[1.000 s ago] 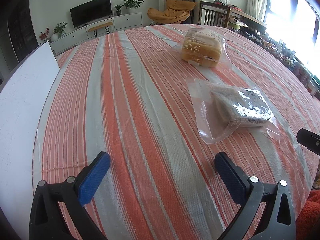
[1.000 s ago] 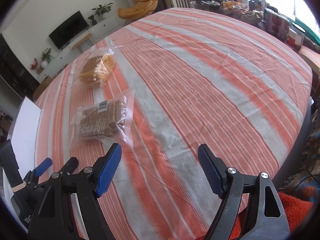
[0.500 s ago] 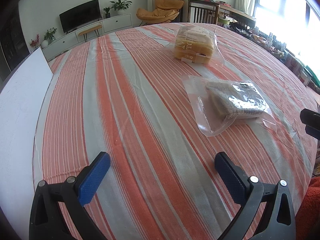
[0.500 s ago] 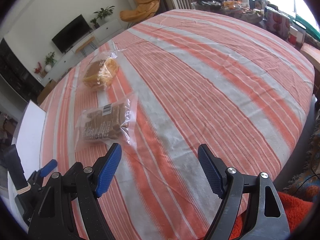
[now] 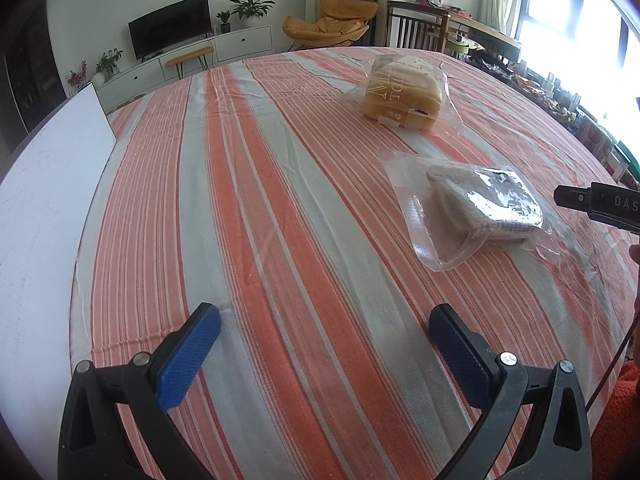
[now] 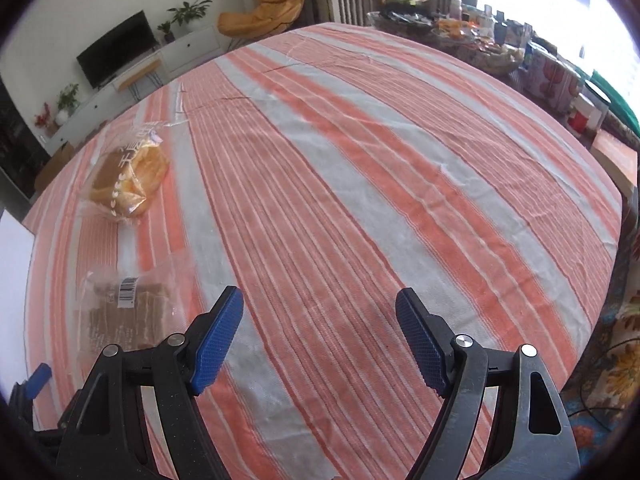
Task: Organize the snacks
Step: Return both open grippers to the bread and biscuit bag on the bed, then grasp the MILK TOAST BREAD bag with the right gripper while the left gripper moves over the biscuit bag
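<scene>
Two bagged snacks lie on the striped tablecloth (image 5: 280, 220). A golden bread loaf in clear plastic (image 5: 402, 94) sits far from me; the right wrist view shows that loaf (image 6: 128, 176) at the left. Nearer lies a flat clear bag of brown slices (image 5: 480, 204), which shows as a bag (image 6: 128, 312) just left of my right gripper's left finger. My left gripper (image 5: 324, 344) hangs open over bare cloth, nothing between its blue pads. My right gripper (image 6: 320, 332) is open too, over bare cloth beside the brown bag. A black part of the right tool (image 5: 596, 204) shows at the right edge.
A white board (image 5: 44, 200) lies along the table's left side. Beyond the far right edge stands a cluttered side table (image 6: 500, 48) with jars and boxes. A TV cabinet (image 5: 188, 60), an orange chair (image 5: 332, 24) and a wooden chair stand behind.
My right gripper has moved forward and left over the cloth, so the brown bag now lies right beside its left finger. The left gripper has stayed put.
</scene>
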### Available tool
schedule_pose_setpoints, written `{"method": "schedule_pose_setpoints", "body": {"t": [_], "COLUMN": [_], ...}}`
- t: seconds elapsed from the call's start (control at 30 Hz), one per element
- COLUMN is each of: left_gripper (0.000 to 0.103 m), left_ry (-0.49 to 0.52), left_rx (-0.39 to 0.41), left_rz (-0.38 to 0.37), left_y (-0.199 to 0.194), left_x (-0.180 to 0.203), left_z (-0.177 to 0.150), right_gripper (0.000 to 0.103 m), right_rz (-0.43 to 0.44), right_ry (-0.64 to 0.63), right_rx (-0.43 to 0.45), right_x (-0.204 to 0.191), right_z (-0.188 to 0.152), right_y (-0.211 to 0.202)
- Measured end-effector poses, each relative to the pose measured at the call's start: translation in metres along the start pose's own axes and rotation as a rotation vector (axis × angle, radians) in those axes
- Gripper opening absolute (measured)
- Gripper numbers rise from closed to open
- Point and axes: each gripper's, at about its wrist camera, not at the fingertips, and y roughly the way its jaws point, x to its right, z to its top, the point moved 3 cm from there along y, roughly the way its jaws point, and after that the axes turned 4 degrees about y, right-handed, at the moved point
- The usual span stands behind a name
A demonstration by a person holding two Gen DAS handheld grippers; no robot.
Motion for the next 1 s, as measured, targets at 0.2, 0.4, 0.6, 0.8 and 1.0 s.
{"method": "schedule_pose_setpoints", "body": {"t": [0.2,0.4,0.6,0.8,1.0], "left_gripper": [0.103,0.103,0.103,0.103,0.103], "left_ry": [-0.002,0.007,-0.244,-0.349,-0.289], "left_rx": [0.001,-0.014,-0.071,-0.135,-0.184], "left_rz": [-0.002,-0.01,-0.258,-0.249,-0.066], "left_y": [0.0,-0.009,-0.021,0.022,0.067], "left_x": [0.0,-0.003,-0.011,-0.011,-0.005], "left_z": [0.0,-0.011,0.0,0.058,0.112], "right_gripper": [0.079,0.08,0.084,0.084,0.084], "right_rz": [0.404,0.626,0.552,0.53,0.545], "right_ry": [-0.192,-0.166,-0.017,0.088,0.137], "right_rx": [-0.064,-0.02,0.023,0.017,0.015], "right_x": [-0.066,-0.052,-0.019,0.0,0.009], "right_z": [-0.021,-0.037,-0.038,-0.03,-0.029], "right_y": [0.001,-0.049,-0.053,-0.043,-0.042]}}
